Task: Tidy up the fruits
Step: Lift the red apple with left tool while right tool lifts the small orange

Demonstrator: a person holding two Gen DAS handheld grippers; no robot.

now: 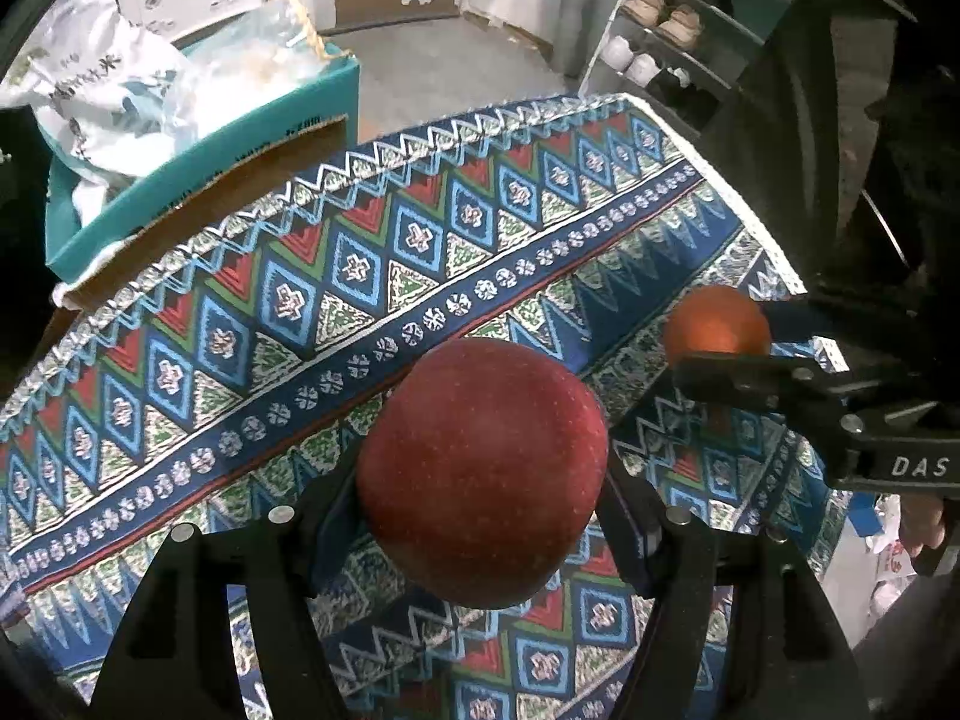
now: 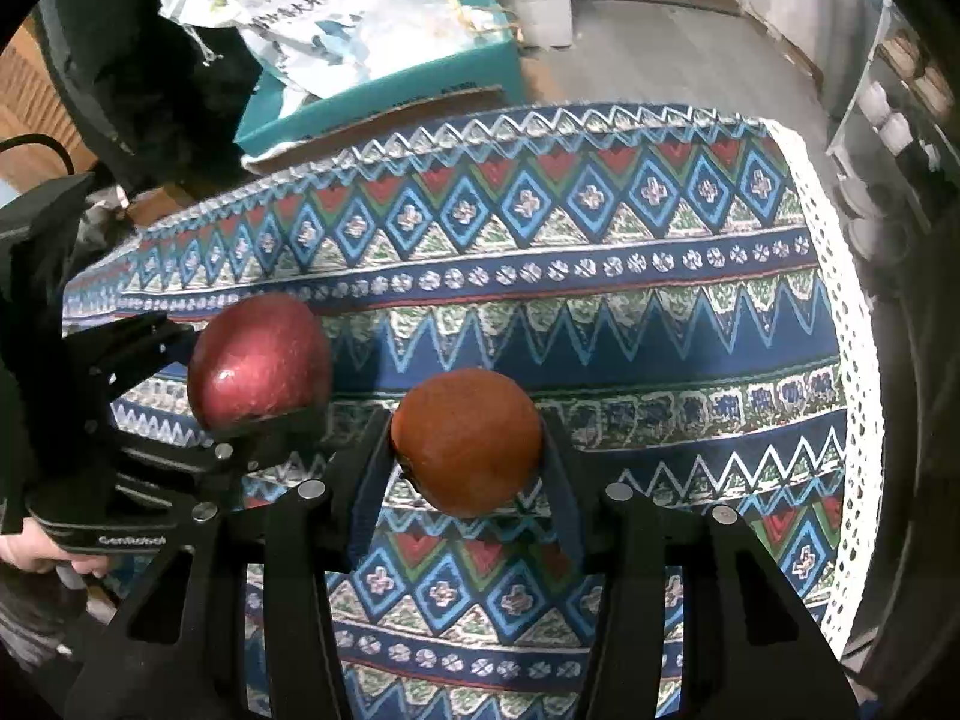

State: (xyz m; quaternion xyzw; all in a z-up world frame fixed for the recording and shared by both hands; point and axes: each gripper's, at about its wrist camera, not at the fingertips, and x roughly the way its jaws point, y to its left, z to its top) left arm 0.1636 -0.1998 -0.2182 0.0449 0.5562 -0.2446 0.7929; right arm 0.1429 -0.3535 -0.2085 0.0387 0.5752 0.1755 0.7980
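Left fingers point(image 1: 336, 516) gripping apple point(image 1: 480, 474), right fingers point(image 2: 372, 480) gripping orange point(image 2: 468, 441)

A glossy, speckled dark-red apple point(image 1: 483, 471) and a smaller matte orange-brown round fruit point(image 2: 467, 439) (kind unclear) sit side by side, apart, above the patterned tablecloth point(image 2: 600, 312) near its lace-trimmed edge.

Glossy red apple point(image 2: 259, 360), matt orange fruit point(image 2: 468, 441), woven patterned cloth point(image 2: 600, 312).

The left gripper point(image 1: 480, 501) clamps a round dark-red apple point(image 1: 483, 471) above the patterned blue woven cloth point(image 1: 336, 276). Rightward, the right gripper point(image 1: 729, 336) grips a round orange-brown fruit point(image 1: 717, 321).
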